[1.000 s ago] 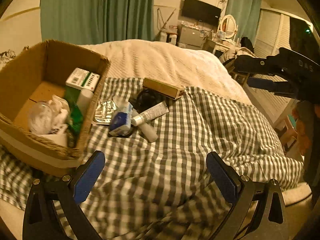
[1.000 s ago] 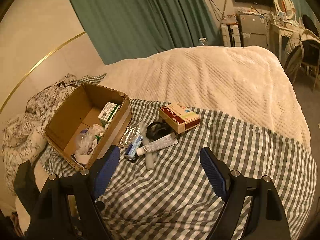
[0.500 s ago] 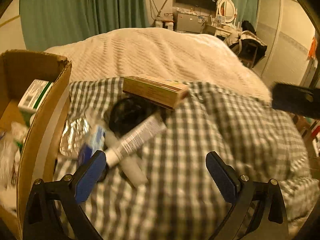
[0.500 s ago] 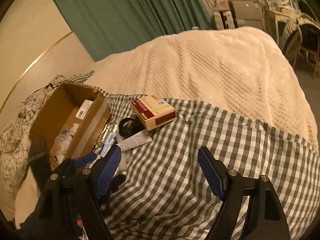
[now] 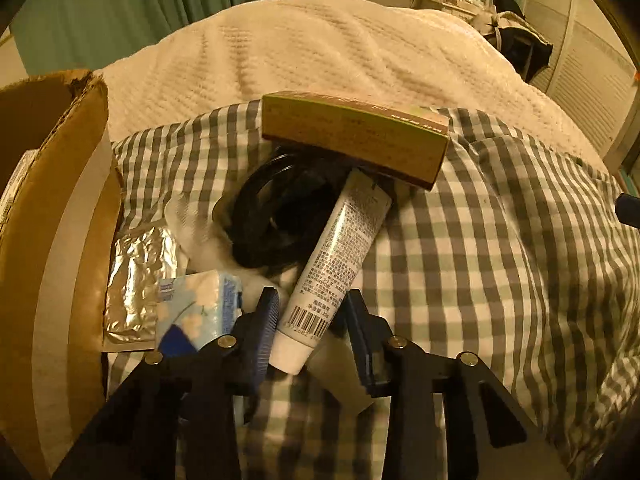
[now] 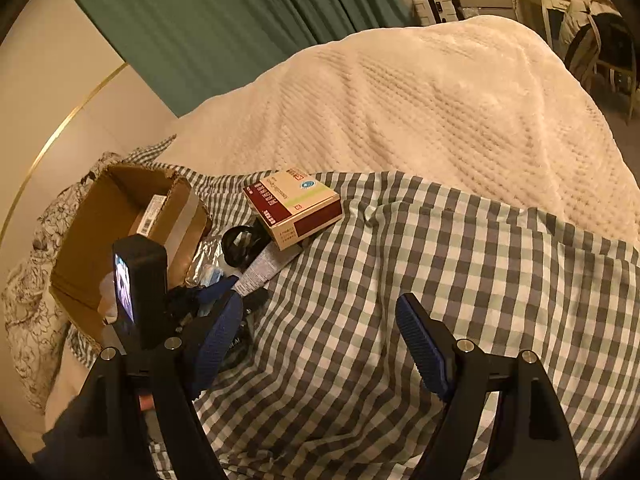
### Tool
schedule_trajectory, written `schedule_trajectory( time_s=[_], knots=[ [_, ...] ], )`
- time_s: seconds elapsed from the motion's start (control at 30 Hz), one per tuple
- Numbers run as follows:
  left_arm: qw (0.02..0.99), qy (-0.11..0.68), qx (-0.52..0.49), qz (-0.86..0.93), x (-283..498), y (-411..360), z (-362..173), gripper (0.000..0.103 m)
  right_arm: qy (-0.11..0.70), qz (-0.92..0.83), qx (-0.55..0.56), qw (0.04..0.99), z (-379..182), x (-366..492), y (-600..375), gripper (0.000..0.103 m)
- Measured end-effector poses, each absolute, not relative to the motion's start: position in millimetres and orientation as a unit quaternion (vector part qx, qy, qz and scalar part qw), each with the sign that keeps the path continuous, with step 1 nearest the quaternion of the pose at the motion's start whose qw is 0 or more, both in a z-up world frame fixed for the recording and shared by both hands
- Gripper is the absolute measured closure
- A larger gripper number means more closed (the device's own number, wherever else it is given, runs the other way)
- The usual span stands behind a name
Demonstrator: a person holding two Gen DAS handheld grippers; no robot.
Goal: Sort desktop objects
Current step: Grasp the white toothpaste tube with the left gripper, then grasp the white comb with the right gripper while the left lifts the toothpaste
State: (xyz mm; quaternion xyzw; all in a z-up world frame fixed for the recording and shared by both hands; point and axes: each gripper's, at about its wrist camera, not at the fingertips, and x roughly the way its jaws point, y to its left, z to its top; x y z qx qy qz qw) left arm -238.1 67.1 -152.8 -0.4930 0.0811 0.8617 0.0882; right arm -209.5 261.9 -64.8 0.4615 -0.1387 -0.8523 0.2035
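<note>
White tube (image 5: 338, 268) sat between our left gripper (image 5: 310, 320) jaws as they were closing; right gripper (image 6: 320, 340) jaws spread, empty, over checked blanket (image 6: 460, 280).

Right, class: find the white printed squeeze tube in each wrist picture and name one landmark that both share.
Left wrist: white printed squeeze tube, bottom centre, cap end between the left tool's blue pads.
Right wrist: left of centre, mostly hidden.
Shared landmark: red-and-cream carton at its far end.

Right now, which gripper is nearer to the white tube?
Left. The left gripper is closing with the white tube between its fingers. The right gripper hangs open over bare checked cloth, off to the side.
</note>
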Motion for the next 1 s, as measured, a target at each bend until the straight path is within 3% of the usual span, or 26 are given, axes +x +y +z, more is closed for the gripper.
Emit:
schedule_trajectory(
  time_s=[0.13, 0.5, 0.57, 0.63, 0.73, 0.8, 1.0],
  knots=[
    [0.098, 0.084, -0.482, 0.867, -227.7, 57.0, -141.5, 0.082, -0.133, -0.851, 0.460, 0.216, -60.1, -204.7, 254.6, 0.024],
    [0.063, 0.037, -0.447, 0.892, -148.9, 22.5, -116.0, 0.082, -0.089, -0.840, 0.465, 0.266, -63.4, -189.9, 210.6, 0.024],
    [0.056, 0.011, -0.451, 0.891, -148.6, 16.6, -123.0, 0.082, -0.095, -0.831, 0.471, 0.282, -70.7, -188.6, 198.7, 0.029],
    [0.052, -0.026, -0.467, 0.882, -154.5, 8.1, -133.7, 0.082, -0.098, -0.821, 0.480, 0.293, -81.5, -188.5, 183.2, 0.045],
    [0.045, -0.119, -0.481, 0.867, -158.9, -24.0, -152.0, 0.082, -0.089, -0.819, 0.483, 0.297, -95.0, -190.7, 163.7, 0.047],
    [0.045, -0.113, -0.469, 0.875, -152.9, -24.0, -152.7, 0.082, -0.080, -0.814, 0.488, 0.306, -107.1, -194.2, 147.2, 0.053],
    [0.050, -0.110, -0.455, 0.882, -144.2, -22.9, -157.5, 0.082, -0.024, -0.811, 0.503, 0.297, -132.0, -207.3, 111.5, 0.053]
  ],
)
